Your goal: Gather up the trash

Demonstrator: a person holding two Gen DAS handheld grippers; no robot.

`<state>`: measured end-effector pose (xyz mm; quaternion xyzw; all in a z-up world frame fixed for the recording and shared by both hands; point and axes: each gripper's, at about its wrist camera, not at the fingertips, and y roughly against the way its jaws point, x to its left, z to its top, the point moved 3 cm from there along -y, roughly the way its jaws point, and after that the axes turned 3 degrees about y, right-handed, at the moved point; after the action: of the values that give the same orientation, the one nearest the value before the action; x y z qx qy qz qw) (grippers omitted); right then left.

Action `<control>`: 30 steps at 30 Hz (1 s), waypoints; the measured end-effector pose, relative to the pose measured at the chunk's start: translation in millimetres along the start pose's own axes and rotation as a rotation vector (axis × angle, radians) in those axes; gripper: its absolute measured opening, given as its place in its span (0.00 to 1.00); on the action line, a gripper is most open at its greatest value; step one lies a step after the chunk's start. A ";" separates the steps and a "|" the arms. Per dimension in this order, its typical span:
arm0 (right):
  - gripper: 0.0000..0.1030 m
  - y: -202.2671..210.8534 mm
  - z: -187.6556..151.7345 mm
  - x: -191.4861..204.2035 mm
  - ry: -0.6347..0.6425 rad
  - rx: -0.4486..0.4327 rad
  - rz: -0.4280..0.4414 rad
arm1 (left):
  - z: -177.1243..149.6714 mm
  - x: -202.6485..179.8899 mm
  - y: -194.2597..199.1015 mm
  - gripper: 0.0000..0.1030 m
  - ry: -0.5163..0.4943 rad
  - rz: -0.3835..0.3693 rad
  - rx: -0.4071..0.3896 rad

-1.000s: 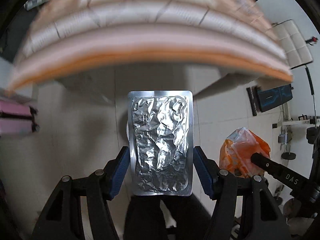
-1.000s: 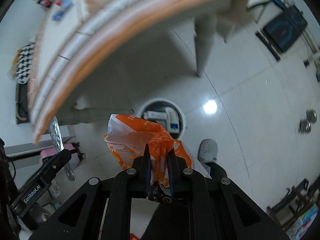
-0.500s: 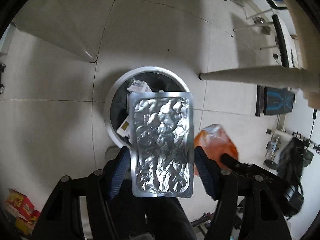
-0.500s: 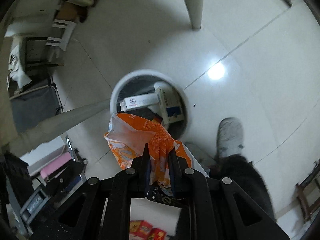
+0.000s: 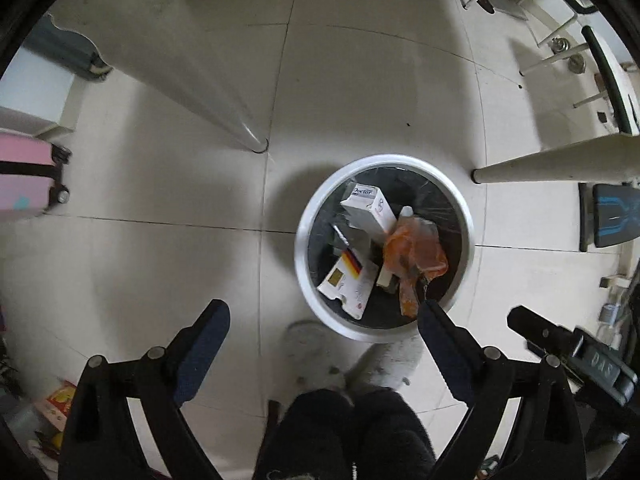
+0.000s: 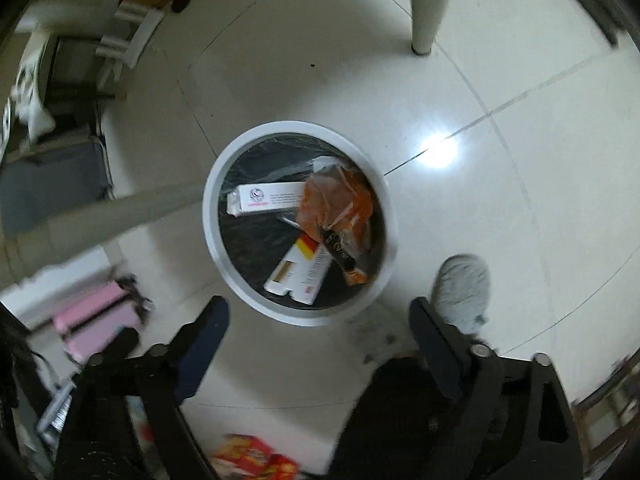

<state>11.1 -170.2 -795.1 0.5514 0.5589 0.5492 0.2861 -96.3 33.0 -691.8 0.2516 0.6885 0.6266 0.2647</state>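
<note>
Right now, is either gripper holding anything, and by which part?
Nothing is held. The left gripper and right gripper are both open and empty; the orange bag lies in the trash bin.

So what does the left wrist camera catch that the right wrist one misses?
Only the left view shows the "Doctor" lettering on the white carton, a blue-and-black panel on the floor, and the other tool's black body. Only the right view shows a bright light reflection on the tile and red packaging. Both show the round white-rimmed bin, the orange plastic bag inside it, a pink suitcase, and each tool open and empty.
</note>
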 end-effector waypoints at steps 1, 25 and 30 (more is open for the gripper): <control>0.96 5.1 -2.4 3.8 0.038 -0.010 -0.038 | -1.4 0.6 1.2 0.93 -0.003 0.002 -0.001; 0.96 169.7 -68.3 55.4 0.399 -0.171 -0.269 | -55.9 -13.4 125.5 0.93 -0.053 0.008 -0.069; 0.96 221.6 -95.9 73.0 0.427 -0.176 -0.255 | -71.8 -15.3 174.1 0.93 -0.064 -0.003 -0.088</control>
<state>-27.4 -177.7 -545.8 0.3212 0.6218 0.6591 0.2754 -131.3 -14.4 -512.3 0.2584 0.6520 0.6474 0.2983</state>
